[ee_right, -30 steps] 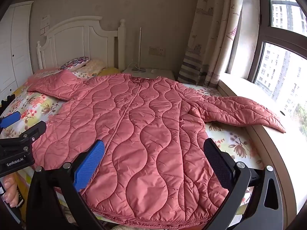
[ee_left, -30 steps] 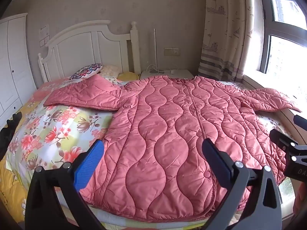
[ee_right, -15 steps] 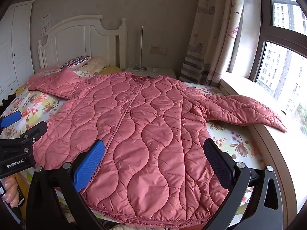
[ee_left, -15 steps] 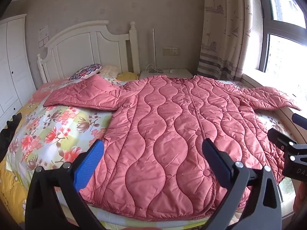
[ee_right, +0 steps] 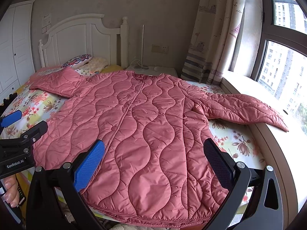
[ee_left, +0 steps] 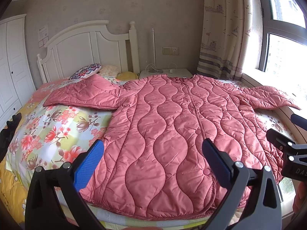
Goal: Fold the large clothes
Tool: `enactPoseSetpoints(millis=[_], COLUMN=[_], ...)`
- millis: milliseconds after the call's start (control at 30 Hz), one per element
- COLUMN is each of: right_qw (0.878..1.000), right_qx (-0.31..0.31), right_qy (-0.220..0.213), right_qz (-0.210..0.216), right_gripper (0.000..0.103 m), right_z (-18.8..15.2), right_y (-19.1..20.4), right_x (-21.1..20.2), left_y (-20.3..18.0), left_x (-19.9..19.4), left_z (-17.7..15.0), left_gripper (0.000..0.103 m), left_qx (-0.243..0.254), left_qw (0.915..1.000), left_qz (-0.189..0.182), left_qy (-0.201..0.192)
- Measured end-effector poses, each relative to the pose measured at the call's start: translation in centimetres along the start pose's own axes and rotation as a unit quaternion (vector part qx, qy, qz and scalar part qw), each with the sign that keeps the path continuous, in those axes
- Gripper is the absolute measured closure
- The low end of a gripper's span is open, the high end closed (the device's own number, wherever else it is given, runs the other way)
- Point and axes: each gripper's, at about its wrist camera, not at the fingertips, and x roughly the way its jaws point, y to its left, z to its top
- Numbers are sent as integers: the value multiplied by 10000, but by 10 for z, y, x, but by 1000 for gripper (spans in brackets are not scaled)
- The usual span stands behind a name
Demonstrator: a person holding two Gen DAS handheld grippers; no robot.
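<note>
A large pink quilted coat (ee_left: 172,126) lies flat and face up on the bed, hem towards me; it also shows in the right wrist view (ee_right: 138,126). Its left sleeve (ee_left: 84,94) lies over the floral sheet. Its right sleeve (ee_right: 245,109) reaches onto the window sill. My left gripper (ee_left: 153,163) is open and empty, held above the hem. My right gripper (ee_right: 157,163) is open and empty, above the hem on the right side. Each gripper shows at the edge of the other's view.
The bed has a floral sheet (ee_left: 53,130) and a white headboard (ee_left: 86,46). Pillows (ee_left: 86,71) lie at its head. A white nightstand (ee_left: 165,72) with a lamp pole stands behind. A curtain (ee_left: 226,30) and window sill (ee_right: 276,140) are on the right. A white wardrobe (ee_left: 11,61) stands on the left.
Both views have shifted slightly; the coat lies as before and both grippers stay open.
</note>
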Motion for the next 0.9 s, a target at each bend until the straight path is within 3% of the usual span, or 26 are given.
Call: enactPoseSetpoints(millis=[900], right_qw=[10000], right_qx=[-2], right_qy=[28], right_qz=[9], right_gripper=[4], right_z=[-1], right_y=[1], right_x=[2], left_y=[2], left_x=[-2], left_z=[-7], left_gripper=[2], left_qx=[-1], left_qw=[10000], left_qz=[-10], left_qy=[13])
